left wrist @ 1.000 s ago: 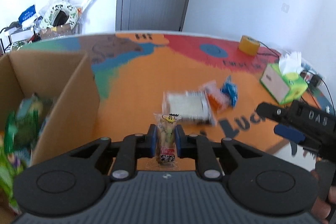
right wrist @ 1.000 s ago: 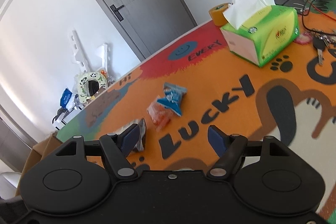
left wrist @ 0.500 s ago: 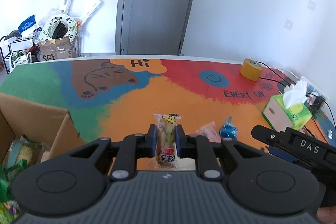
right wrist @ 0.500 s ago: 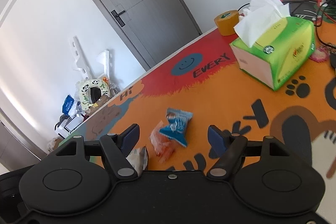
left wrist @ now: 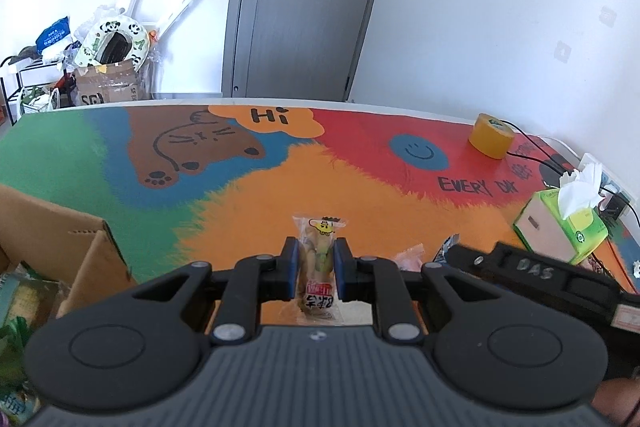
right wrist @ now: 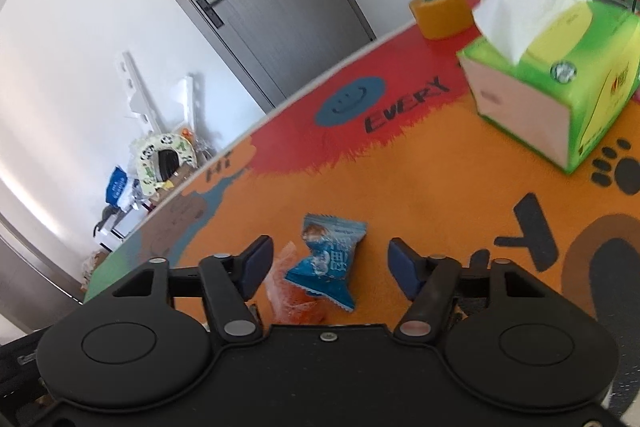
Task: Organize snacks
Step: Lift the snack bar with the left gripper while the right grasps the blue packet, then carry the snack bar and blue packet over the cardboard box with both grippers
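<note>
Between the blue pads of the left gripper point(left wrist: 316, 263), a clear-wrapped snack stick point(left wrist: 319, 259) is clamped upright, its cartoon-printed top poking above the fingers and its red label hanging below. It is held above the colourful tabletop point(left wrist: 248, 195), with a cardboard box point(left wrist: 60, 239) of snack bags low on the left. The right gripper point(right wrist: 330, 263) has its fingers spread wide apart, holding nothing — a blue snack packet point(right wrist: 330, 263) lies on the tabletop between them, and an orange packet point(right wrist: 294, 293) lies partly under its left edge. A green tissue box point(right wrist: 552, 87) and a roll of yellow tape point(right wrist: 440, 9) stand farther back on the right.
</note>
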`<state>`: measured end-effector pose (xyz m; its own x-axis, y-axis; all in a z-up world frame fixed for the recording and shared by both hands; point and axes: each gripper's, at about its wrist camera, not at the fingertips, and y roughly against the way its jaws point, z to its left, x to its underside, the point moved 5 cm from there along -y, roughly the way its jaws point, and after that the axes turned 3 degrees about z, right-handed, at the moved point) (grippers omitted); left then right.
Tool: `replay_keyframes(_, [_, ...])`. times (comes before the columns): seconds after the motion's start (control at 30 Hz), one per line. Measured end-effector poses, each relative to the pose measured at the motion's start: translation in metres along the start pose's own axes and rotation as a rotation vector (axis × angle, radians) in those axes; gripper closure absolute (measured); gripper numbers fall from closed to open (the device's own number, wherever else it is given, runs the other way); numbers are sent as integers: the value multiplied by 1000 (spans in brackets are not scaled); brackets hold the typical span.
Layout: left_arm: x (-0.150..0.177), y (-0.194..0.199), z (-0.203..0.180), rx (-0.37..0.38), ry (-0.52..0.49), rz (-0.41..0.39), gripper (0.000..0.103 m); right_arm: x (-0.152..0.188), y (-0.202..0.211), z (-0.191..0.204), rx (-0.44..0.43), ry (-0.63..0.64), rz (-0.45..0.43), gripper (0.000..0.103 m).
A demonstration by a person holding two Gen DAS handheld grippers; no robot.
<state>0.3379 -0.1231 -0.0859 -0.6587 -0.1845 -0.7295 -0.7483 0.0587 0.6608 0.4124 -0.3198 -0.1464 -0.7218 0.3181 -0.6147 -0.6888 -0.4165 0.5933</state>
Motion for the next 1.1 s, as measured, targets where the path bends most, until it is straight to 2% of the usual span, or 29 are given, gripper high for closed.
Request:
replay_keyframes(0.07, [1,0,-1,-1,-2,2,86,4,-2,-2,-22,-20,10,63])
replay_keyframes(0.23, [4,6,-1,5,7,4,86,11,13,-4,-24,-24,-4,69])
replay_keyframes(0.6, [17,48,-4,51,23,-19,86,31,62,-6,-44,-71,-56,70])
replay_keyframes(1.1, [24,112,19,68,33,-72,86,53,110,38,-110,-8,-106,70])
